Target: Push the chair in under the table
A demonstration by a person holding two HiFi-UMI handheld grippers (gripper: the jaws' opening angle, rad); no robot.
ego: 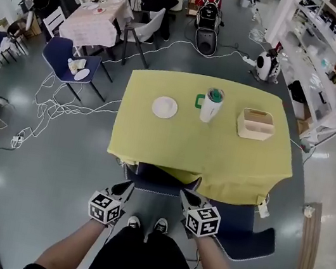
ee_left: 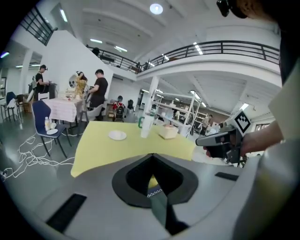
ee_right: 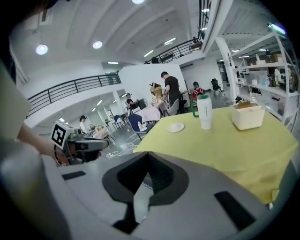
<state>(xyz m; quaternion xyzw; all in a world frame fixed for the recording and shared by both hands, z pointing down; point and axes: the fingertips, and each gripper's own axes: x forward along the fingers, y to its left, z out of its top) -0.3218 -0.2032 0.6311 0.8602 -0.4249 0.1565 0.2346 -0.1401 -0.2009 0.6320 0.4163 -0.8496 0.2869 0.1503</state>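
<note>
tablecloth (ego: 215,158): yellow cloth, matt, smooth. plate (ego: 164,107): white, smooth, slight sheen. tumbler (ego: 212,105): white, smooth, plastic-looking, with a green handle. box (ego: 255,124): pale, matt, wood-like. chair (ego: 161,179): dark blue, matt, cloth-like. floor (ego: 41,160): grey, glossy, reflecting the lamps. left gripper (ee_left: 152,155) and right gripper (ee_right: 146,153): matt grey plastic shells, matt black inserts.

A round white plate (ego: 164,107), a tall white tumbler with green lid and handle (ego: 211,105) and an open beige box (ego: 255,124) stand in a row, apart. White cables (ego: 63,109) lie looped on the grey floor (ego: 35,159); metal shelving (ego: 334,70) stands at the right
</note>
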